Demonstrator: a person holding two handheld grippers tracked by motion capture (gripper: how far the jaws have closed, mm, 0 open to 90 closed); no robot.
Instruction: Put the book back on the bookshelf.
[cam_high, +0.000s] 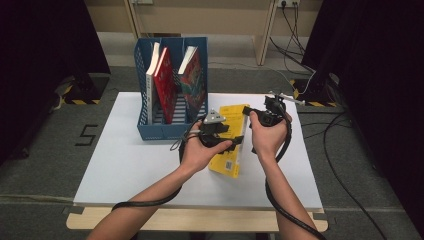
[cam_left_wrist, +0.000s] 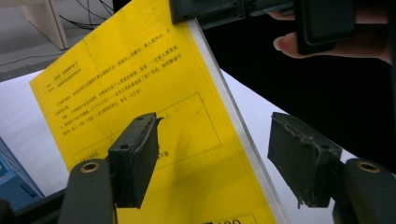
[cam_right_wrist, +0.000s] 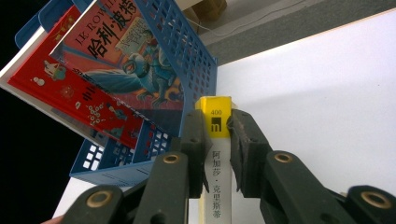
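book (cam_high: 231, 140): yellow, black print | rack (cam_high: 150, 131): blue lattice | table (cam_high: 125, 165): white | tool pads (cam_left_wrist: 135, 158): black

Yellow book (cam_right_wrist: 215, 154) between fingers (cam_right_wrist: 196, 154)

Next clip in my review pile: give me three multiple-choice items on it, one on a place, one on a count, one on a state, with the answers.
1. Where does the right claw grip the yellow book?
A. on its spine
B. on its back cover's middle
C. on a loose page

2. How many books stand in the blue file rack?
A. one
B. three
C. five

3. How does the left claw stand?
A. clamped on the rack
C. clamped on a red book
B. open, apart from the yellow book

Answers:
1 A, the right gripper view shows the pads pressed on either side of the printed spine.
2 B, the high view shows three leaning in it.
3 B, the left gripper view shows both pads wide apart and touching nothing.
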